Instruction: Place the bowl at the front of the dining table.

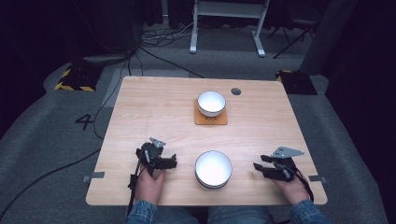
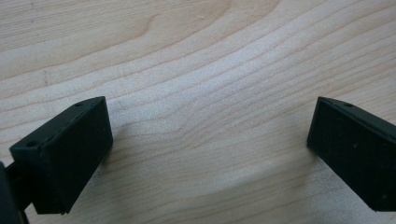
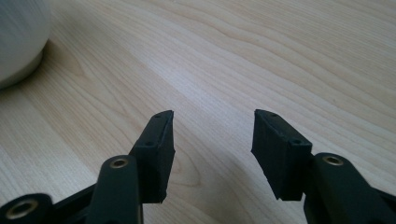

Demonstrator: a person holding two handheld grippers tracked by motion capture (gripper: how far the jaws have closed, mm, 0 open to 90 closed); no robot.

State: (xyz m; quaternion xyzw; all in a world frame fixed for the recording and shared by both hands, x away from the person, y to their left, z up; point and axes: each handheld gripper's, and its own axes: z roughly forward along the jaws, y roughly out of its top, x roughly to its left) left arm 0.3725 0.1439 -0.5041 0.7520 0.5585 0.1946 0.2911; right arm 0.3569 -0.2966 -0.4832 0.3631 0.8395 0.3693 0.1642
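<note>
Two white bowls stand on the wooden table [image 1: 154, 112]. The larger bowl [image 1: 213, 169] sits near the front edge, between my two grippers. The smaller bowl [image 1: 211, 103] rests on a brown square coaster [image 1: 211, 119] farther back. My left gripper [image 1: 172, 163] lies low at the front left, held by a hand, pointing toward the large bowl; its jaws are wide apart over bare wood [image 2: 205, 93]. My right gripper [image 1: 258, 168] rests at the front right, open, nothing between its fingers [image 3: 159, 144]. The large bowl's side [image 3: 18, 37] shows at the upper left of the right gripper view.
A small dark round hole [image 1: 236, 91] marks the table's far right area. Cables trail off the left side onto the grey floor [image 1: 56, 140]. A white desk frame [image 1: 229, 23] stands beyond the table.
</note>
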